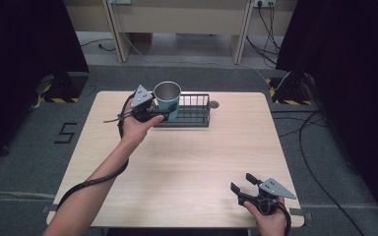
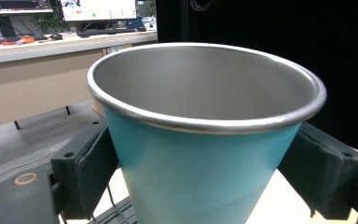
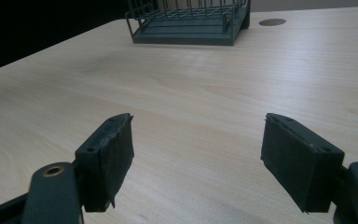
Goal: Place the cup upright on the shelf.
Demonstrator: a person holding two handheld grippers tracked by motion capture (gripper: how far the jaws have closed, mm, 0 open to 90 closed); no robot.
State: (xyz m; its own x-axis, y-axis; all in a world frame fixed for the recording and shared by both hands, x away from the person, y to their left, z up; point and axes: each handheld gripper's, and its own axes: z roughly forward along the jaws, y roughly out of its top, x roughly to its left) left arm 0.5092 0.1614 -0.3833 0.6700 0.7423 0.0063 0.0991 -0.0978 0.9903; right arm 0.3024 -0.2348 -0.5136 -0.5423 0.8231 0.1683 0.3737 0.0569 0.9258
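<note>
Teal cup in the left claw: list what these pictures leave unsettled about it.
- Base of the cup: cut off by the left gripper view's bottom edge.
- Whether it rests in the wire rack or hangs above it: high view, left claw and hand cover the bottom.
- Inside bottom: rim too small in the high view.

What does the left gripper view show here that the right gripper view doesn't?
Left gripper view: the teal cup with its bare metal inside, held between that gripper's two pads, and a desk with monitors behind. Right gripper view: open jaws with nothing between them, and a round hole in the table. Both share the light wooden table and the dark wire rack.
</note>
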